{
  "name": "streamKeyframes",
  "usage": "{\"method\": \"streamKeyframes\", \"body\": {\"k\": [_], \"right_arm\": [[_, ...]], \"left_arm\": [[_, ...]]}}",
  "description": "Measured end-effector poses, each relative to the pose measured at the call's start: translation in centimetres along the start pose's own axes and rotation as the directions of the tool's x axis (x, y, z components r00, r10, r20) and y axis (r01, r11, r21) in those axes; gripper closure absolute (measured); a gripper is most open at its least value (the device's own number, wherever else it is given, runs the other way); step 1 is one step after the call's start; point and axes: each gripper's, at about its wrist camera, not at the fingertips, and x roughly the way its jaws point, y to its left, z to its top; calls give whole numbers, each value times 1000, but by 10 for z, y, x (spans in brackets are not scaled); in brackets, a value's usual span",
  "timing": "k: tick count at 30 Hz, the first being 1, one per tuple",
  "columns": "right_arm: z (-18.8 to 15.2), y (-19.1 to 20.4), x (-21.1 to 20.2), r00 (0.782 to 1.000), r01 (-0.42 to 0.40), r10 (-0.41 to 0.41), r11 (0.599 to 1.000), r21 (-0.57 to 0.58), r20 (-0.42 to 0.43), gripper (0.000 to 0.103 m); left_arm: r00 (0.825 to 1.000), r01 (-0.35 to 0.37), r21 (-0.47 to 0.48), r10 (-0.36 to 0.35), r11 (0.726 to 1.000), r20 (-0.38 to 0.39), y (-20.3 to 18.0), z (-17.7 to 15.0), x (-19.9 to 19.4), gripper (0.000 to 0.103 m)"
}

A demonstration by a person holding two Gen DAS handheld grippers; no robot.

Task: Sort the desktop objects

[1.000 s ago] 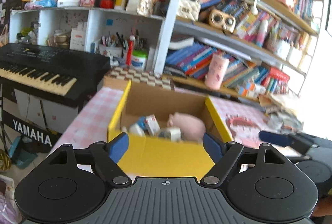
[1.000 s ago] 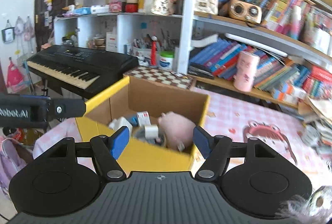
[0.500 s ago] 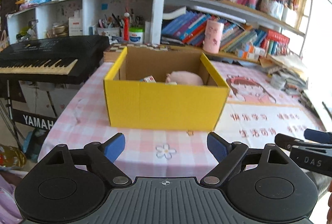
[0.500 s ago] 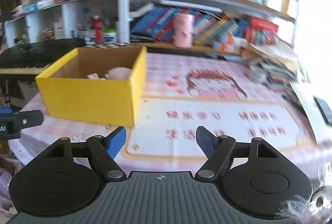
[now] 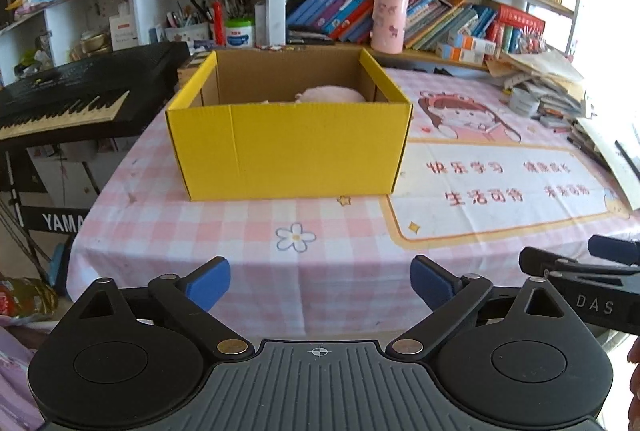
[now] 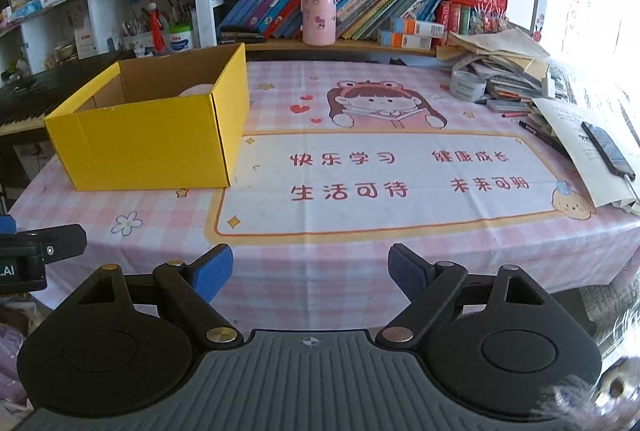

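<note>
Sorting looks nearly done: both grippers back at the near edge, empty.

The left gripper [image 5: 320,281] and right gripper [image 6: 310,269] have just been opening; their fingers stand wide with nothing between them. The yellow box [image 5: 288,147] already holds a pink toy [image 5: 332,95]; tape [image 6: 467,85] and pens remain by the paper pile on the surface [image 6: 360,263].

A black keyboard [image 5: 80,91] is seen left of the bench [image 6: 400,263]. Books [image 6: 360,7] are crammed on shelves behind, beside a pink cup [image 6: 318,14]. Papers [image 6: 512,67] are piled at the right.
</note>
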Motion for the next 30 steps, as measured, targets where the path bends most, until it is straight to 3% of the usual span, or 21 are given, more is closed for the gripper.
{"method": "streamKeyframes", "body": {"k": [16, 30], "right_arm": [[-3, 4, -1, 1000, -15, 14, 1000, -26, -25, 10], [-4, 4, -1, 999, -25, 24, 999, -30, -33, 9]], "left_arm": [[999, 18, 12, -17, 1000, -40, -5, -5, 1, 3], [995, 9, -26, -12, 1000, -95, 0, -5, 10, 0]]}}
